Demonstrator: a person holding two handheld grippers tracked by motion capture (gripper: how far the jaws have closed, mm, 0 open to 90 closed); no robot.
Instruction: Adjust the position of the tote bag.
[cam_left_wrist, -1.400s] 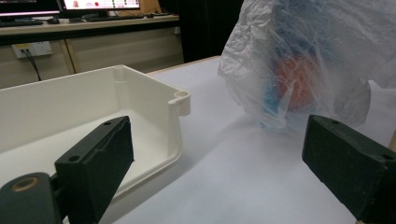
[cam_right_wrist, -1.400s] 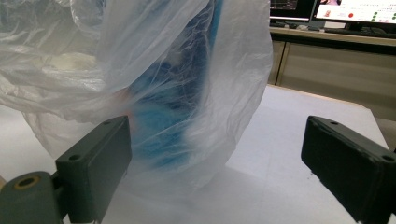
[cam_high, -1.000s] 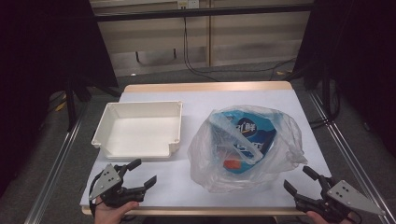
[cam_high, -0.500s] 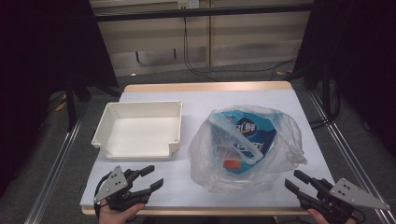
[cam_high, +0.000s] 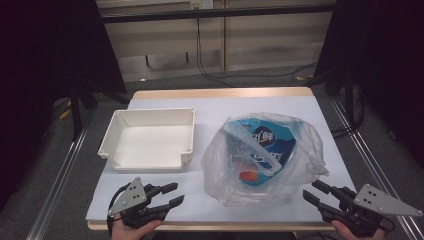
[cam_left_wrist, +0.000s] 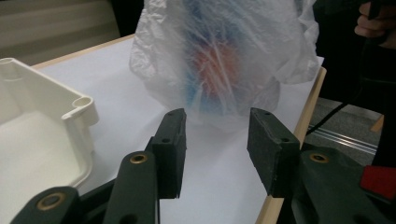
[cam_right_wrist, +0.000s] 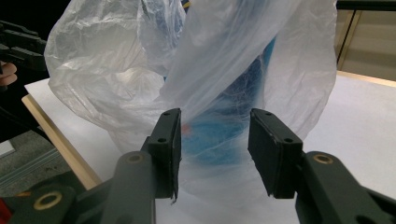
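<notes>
A crumpled clear plastic bag (cam_high: 300, 145) stands on the right half of the white table, with a blue packet (cam_high: 267, 142) and something orange inside it. My left gripper (cam_high: 177, 193) hovers at the near edge, left of the bag and pointing toward it. Its jaws have just been closing and stand open with nothing between them (cam_left_wrist: 217, 135); the bag (cam_left_wrist: 219, 56) lies just beyond. My right gripper (cam_high: 310, 190) sits at the near right corner, close to the bag (cam_right_wrist: 187, 70). Its jaws (cam_right_wrist: 212, 140) have also narrowed, still open and empty.
An empty white plastic tray (cam_high: 150, 114) lies on the left half of the table, its corner (cam_left_wrist: 79, 105) close to my left jaws. The wooden table edge (cam_high: 200, 226) runs just under both grippers. Metal rails flank the table, and cables hang behind it.
Both grippers' jaws have narrowed from a wide spread. The left gripper has shifted a little right toward the bag, and both have risen slightly. Bag and tray have not moved.
</notes>
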